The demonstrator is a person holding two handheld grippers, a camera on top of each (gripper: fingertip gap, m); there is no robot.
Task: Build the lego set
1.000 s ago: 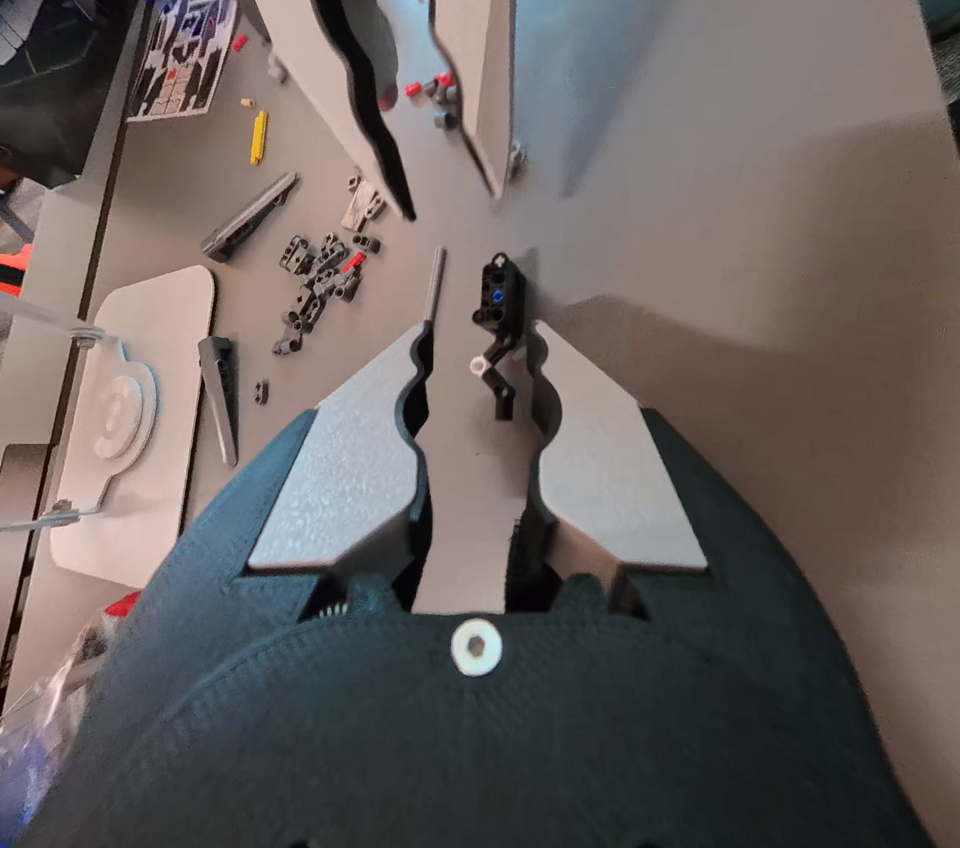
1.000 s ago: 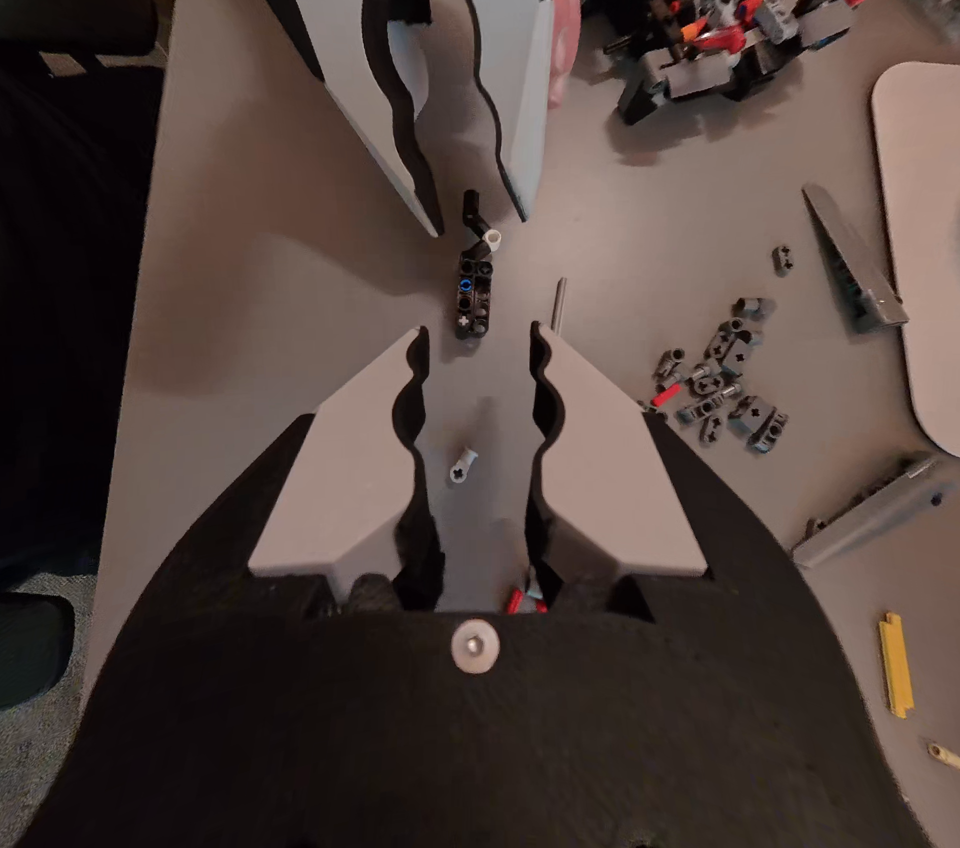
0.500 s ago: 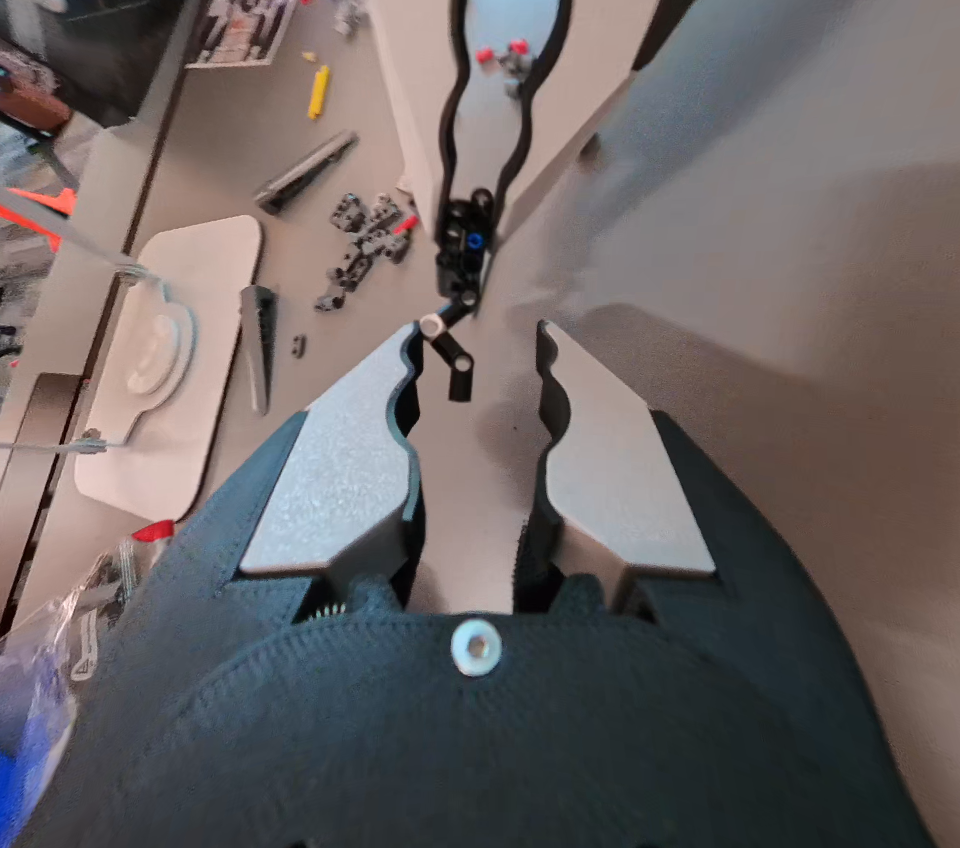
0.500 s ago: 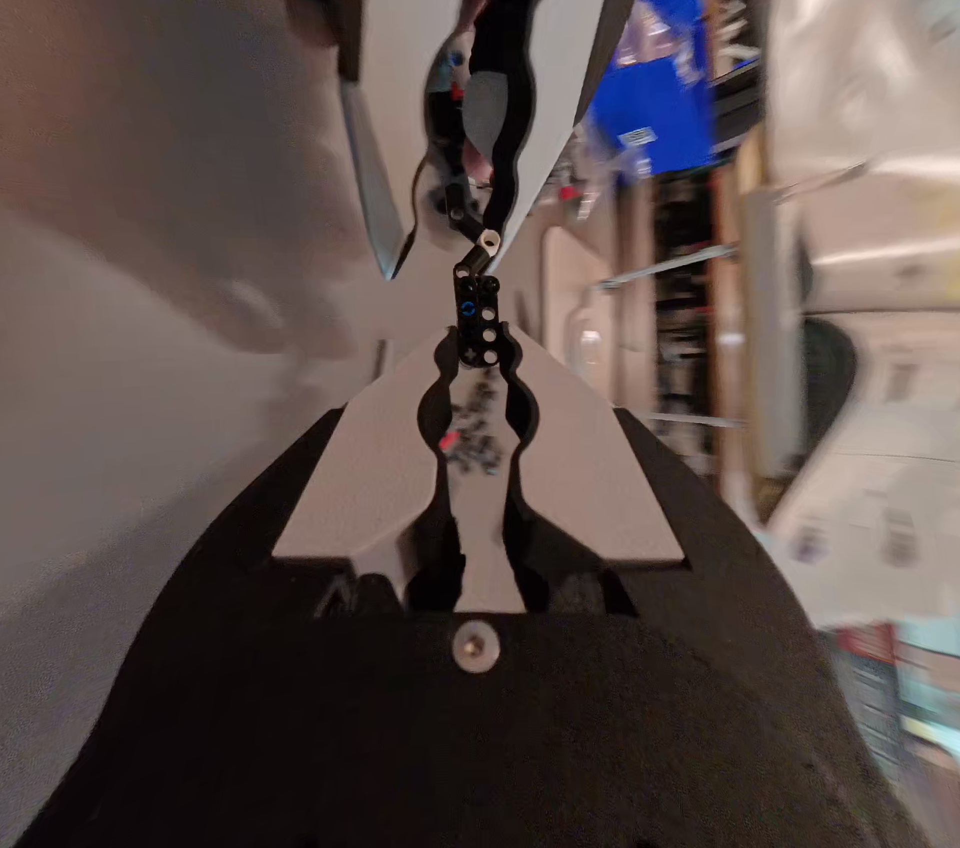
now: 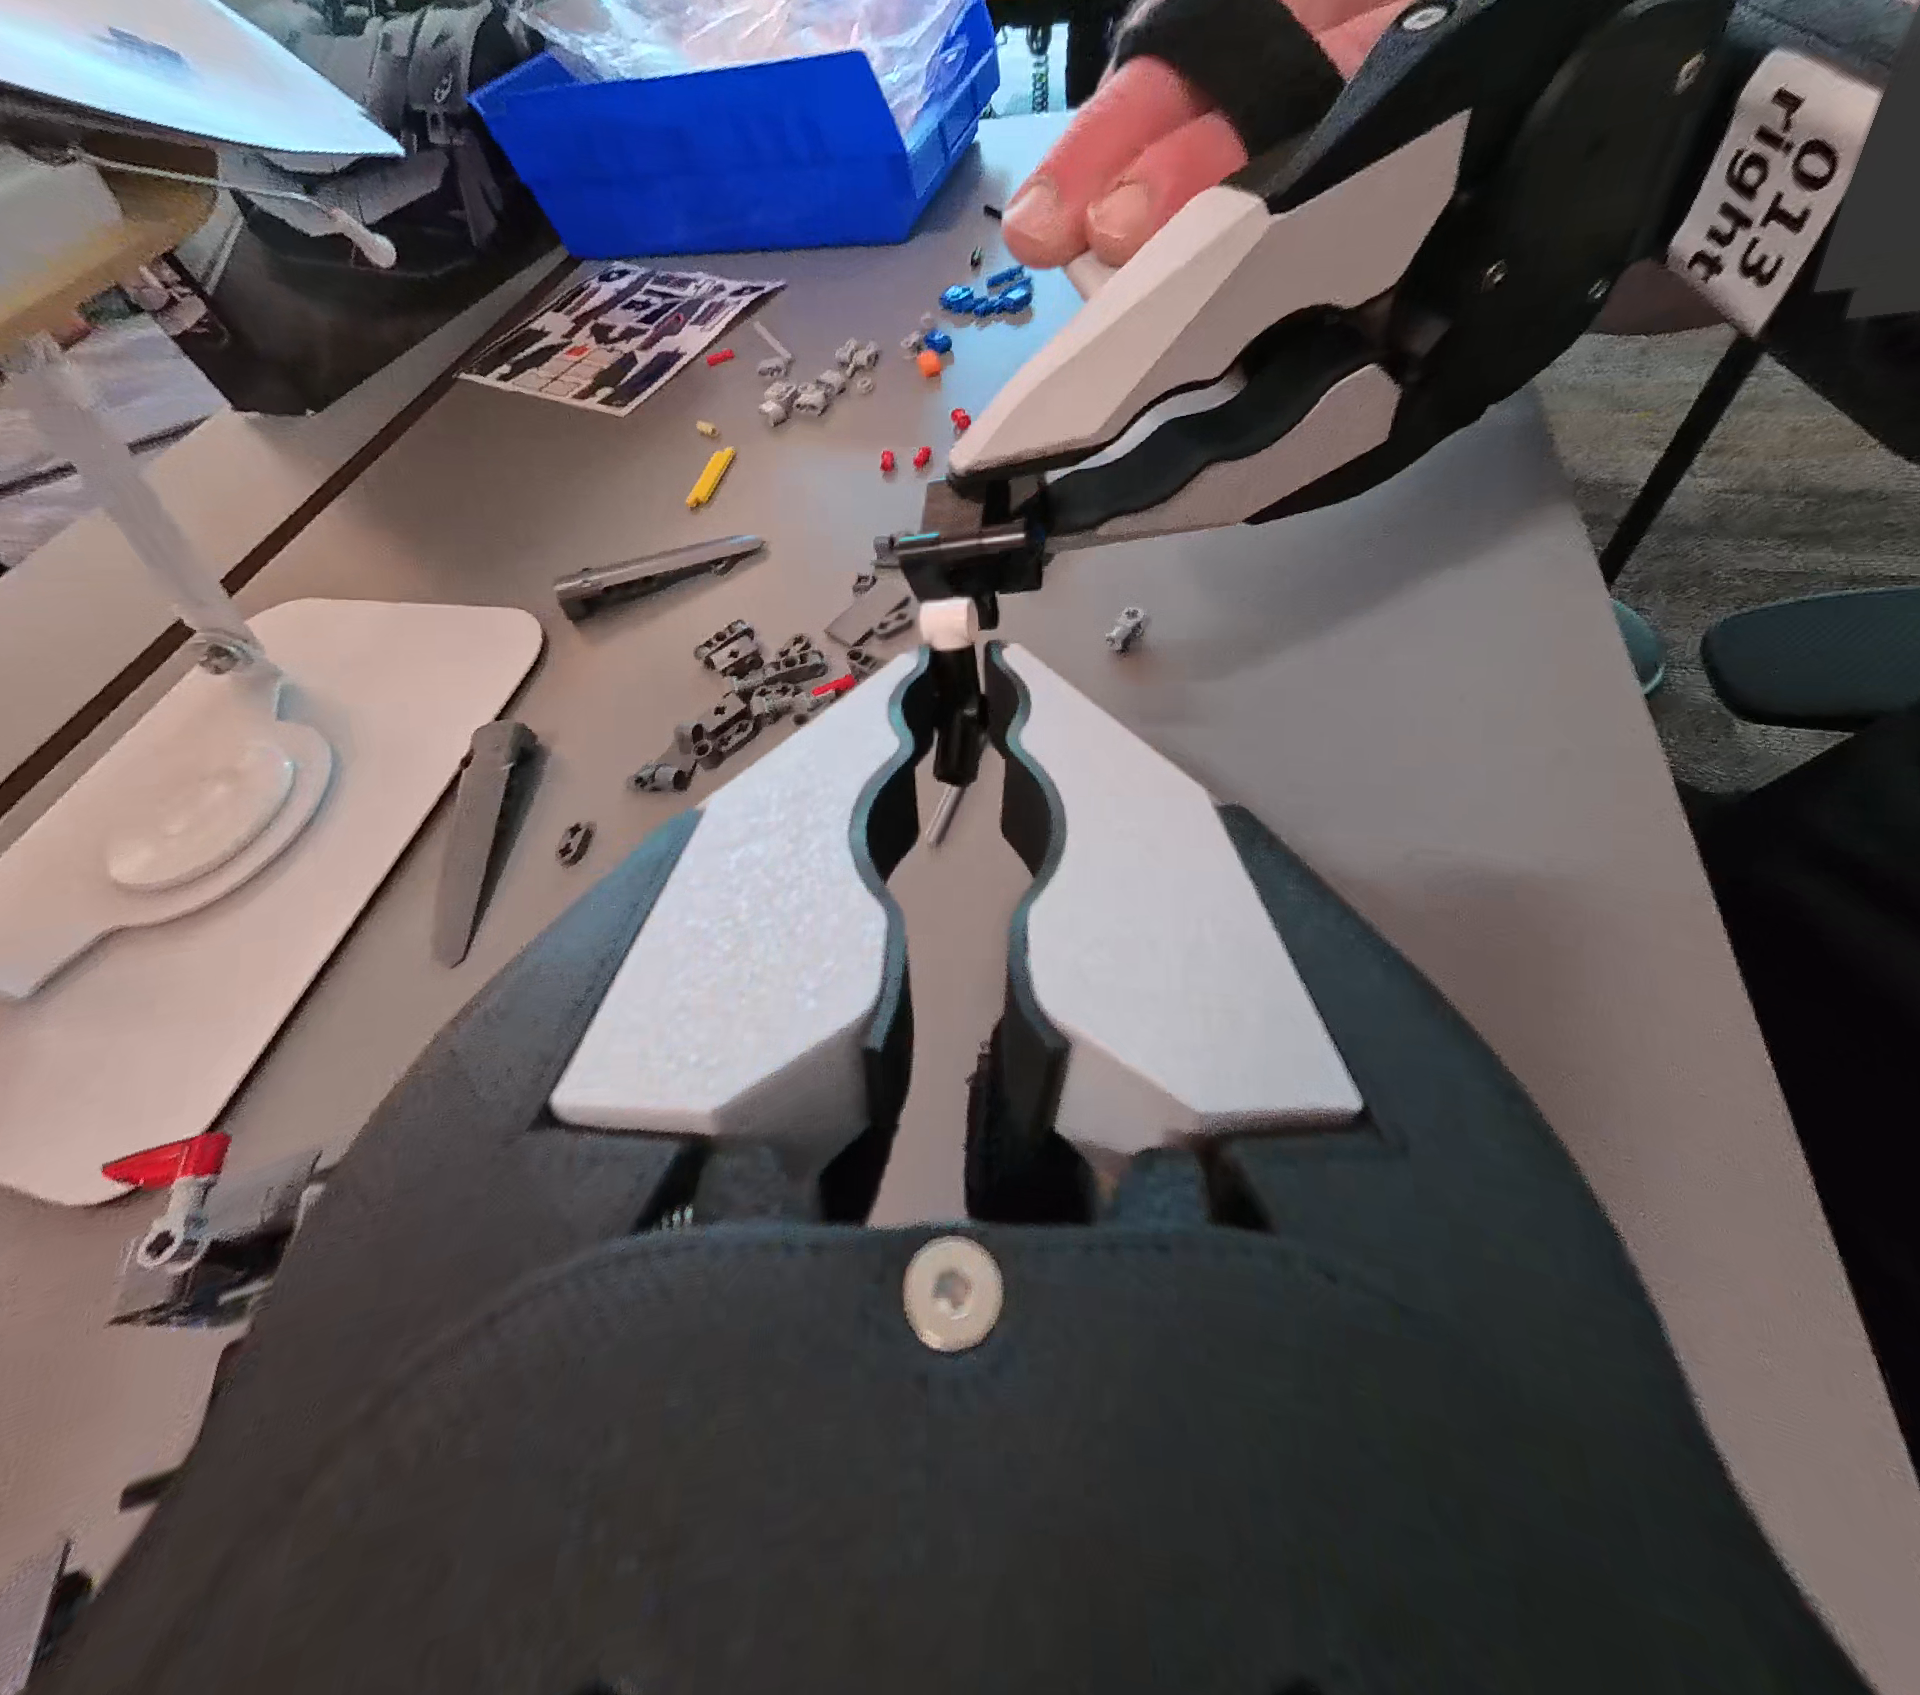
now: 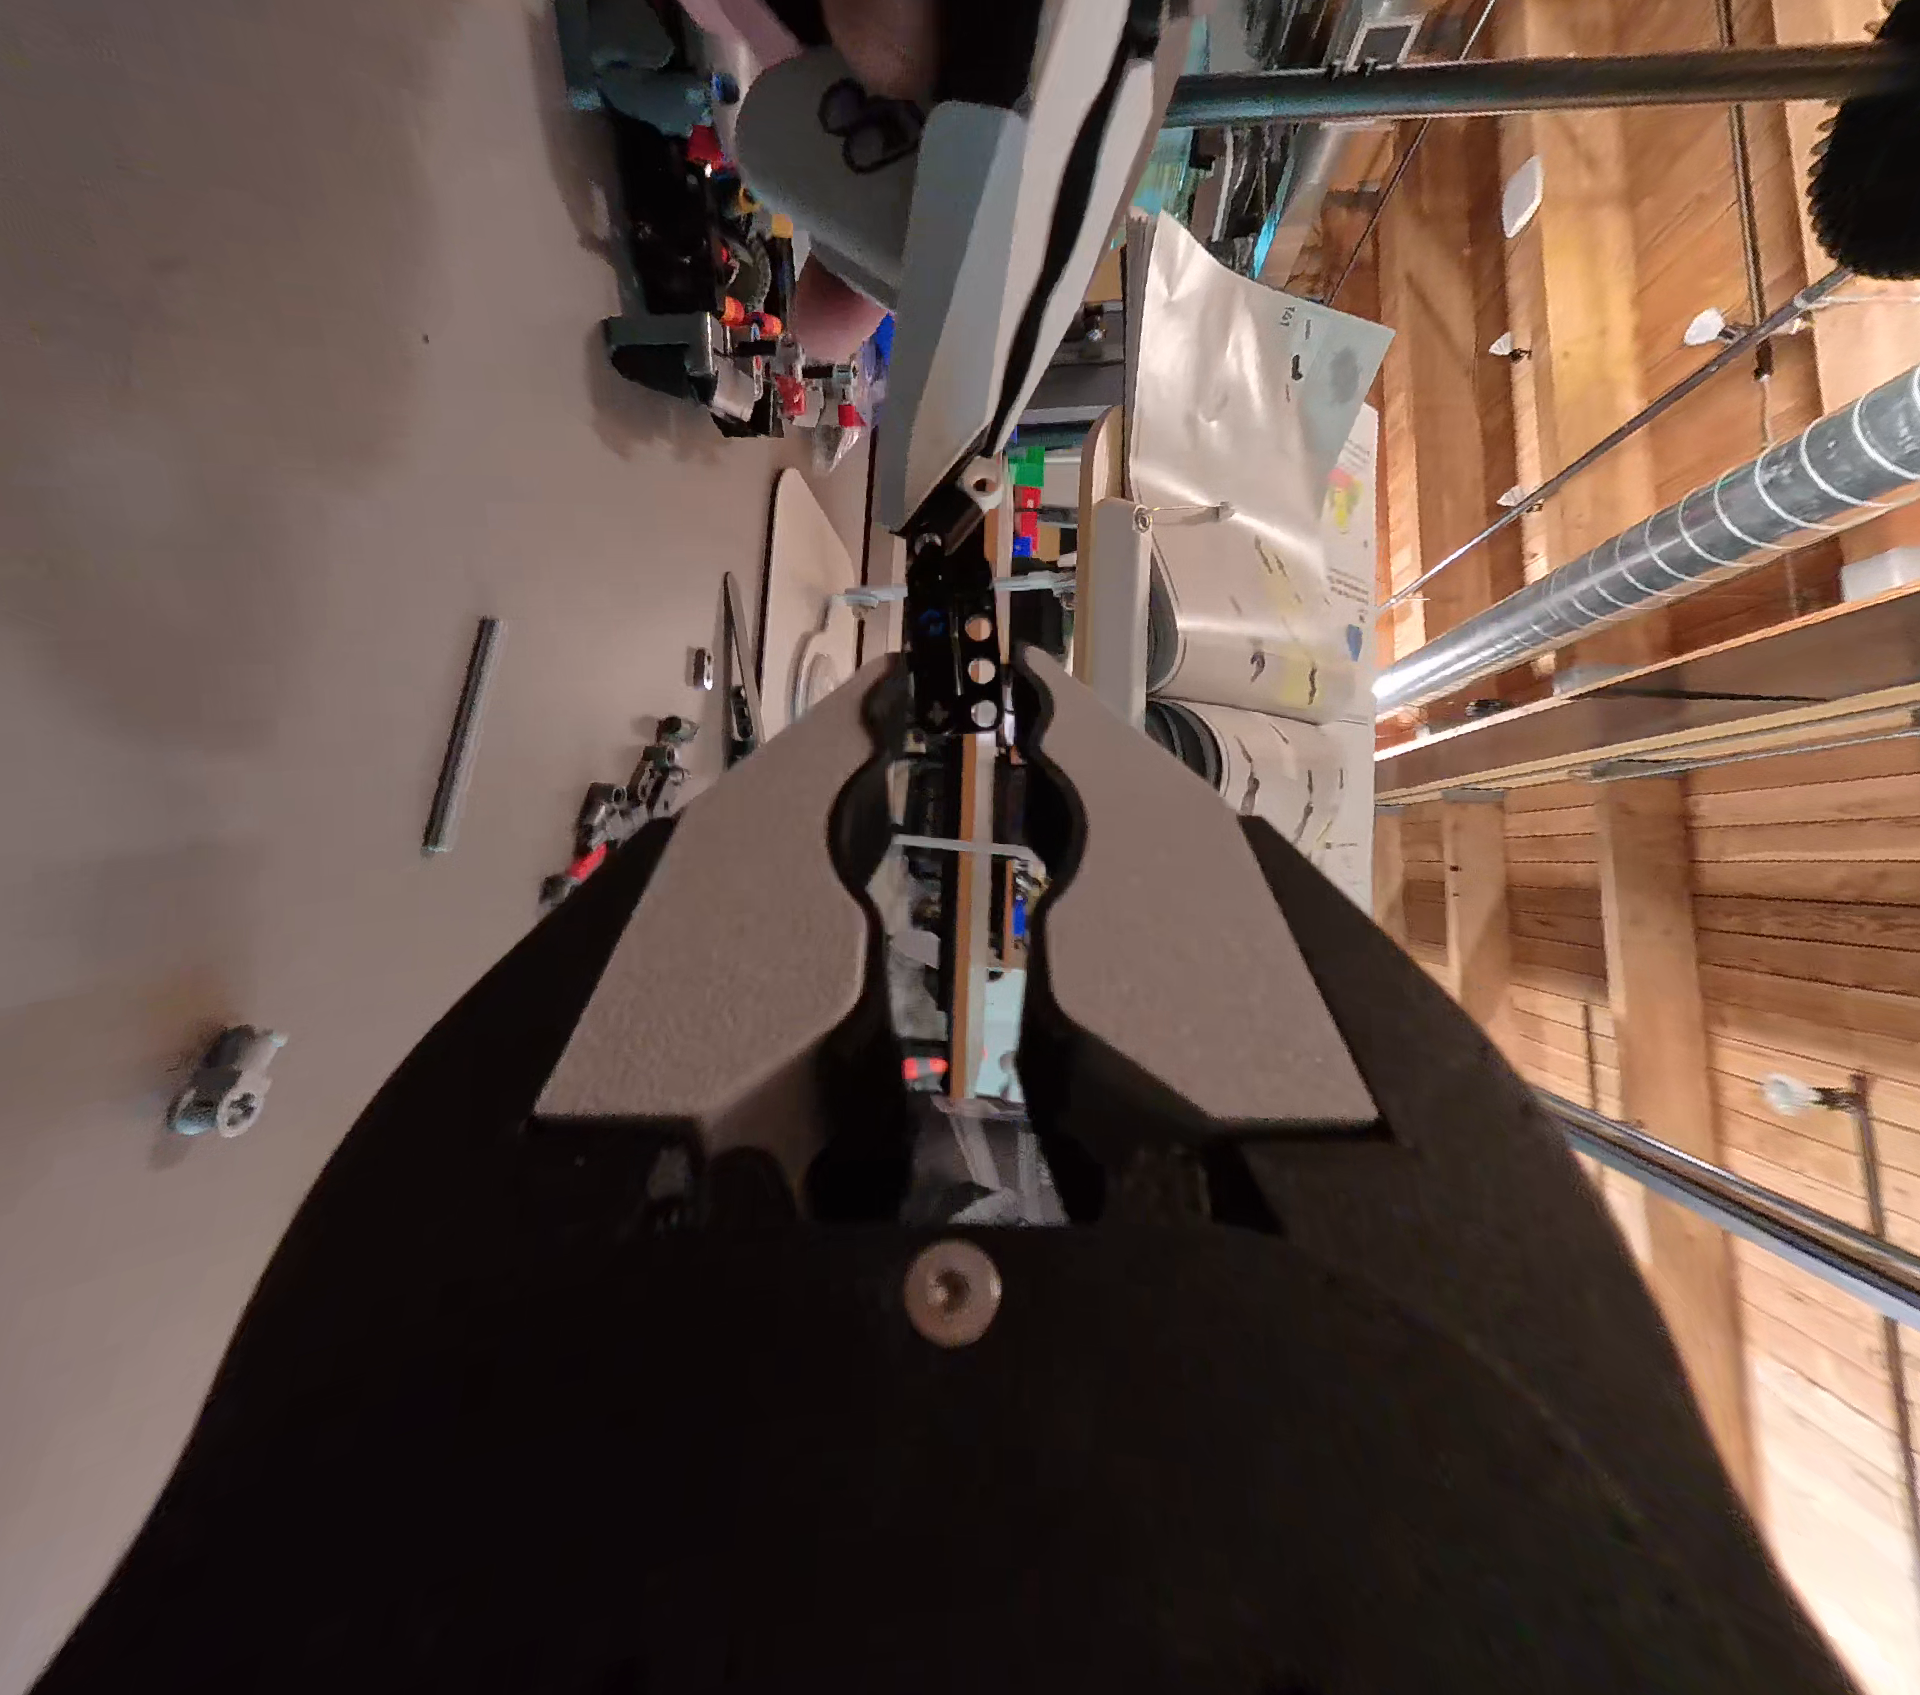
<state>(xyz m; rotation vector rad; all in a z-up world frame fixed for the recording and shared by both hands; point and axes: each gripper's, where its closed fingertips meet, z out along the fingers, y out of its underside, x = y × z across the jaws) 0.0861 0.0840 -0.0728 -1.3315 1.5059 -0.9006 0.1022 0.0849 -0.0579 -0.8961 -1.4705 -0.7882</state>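
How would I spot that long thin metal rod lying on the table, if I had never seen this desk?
Start at the grey table in the right wrist view. Left of the heap of small grey connectors lies the rod, alone on bare tabletop. It is a slim, straight, dark grey rod, far longer and thinner than the stubby pieces nearby.
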